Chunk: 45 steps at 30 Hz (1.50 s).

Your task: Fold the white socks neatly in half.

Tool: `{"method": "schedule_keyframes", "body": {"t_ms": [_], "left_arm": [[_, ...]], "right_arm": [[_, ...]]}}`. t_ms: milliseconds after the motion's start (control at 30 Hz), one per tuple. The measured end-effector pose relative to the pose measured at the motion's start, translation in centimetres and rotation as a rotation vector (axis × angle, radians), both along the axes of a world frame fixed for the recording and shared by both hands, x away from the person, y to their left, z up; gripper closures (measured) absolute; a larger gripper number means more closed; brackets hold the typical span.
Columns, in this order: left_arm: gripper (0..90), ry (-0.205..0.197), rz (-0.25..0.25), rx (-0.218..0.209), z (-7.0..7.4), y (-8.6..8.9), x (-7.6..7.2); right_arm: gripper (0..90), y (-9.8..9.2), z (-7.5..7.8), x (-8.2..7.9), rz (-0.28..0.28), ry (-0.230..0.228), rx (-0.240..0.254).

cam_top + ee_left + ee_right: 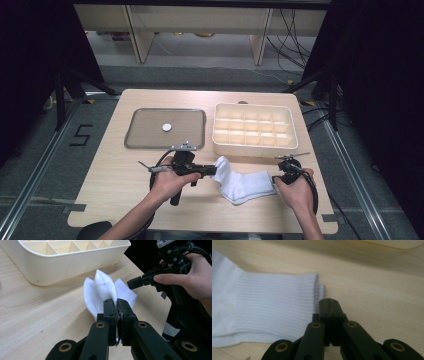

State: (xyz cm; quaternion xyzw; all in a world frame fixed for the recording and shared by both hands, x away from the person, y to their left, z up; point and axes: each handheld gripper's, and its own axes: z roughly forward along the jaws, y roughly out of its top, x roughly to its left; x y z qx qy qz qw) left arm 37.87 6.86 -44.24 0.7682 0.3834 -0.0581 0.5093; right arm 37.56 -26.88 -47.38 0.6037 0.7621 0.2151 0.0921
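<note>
Two socks (pixel 243 184) stacked btwn grippers: left gripper (pixel 116 305) clamped on toe end, right gripper (pixel 329 305) jaws together, empty, just beside cuffs, prob. for folding.

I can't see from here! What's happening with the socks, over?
Left gripper shut on socks' toe end. Right gripper shut, empty, beside the cuffs. Nothing in the way.

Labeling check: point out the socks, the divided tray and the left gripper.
socks (pixel 243 183), high view, middle of the white fabric.
divided tray (pixel 255 148), high view, near wall.
left gripper (pixel 116 305), left gripper view, shut jaw tips pinching the socks.
</note>
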Motion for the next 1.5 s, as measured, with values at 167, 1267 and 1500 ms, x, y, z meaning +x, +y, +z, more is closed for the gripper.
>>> {"method": "schedule_keyframes", "body": {"t_ms": [167, 1267, 1500], "left_arm": [[86.3, 0.001, -0.005, -0.001, 0.0, -0.2, 0.0], [86.3, 0.002, -0.018, 0.027, -0.2, -1.2, -0.3], [86.3, -0.001, -0.024, 0.02, -0.3, -1.5, -0.3]], "right_arm": [[90.0, 0.4, -0.2, -0.4, 0.003, 0.02, 0.007], [90.0, 2.8, -0.7, -0.7, 0.054, 0.024, 0.021], [90.0, 3.2, -0.7, -0.7, 0.043, 0.027, 0.036]]}}
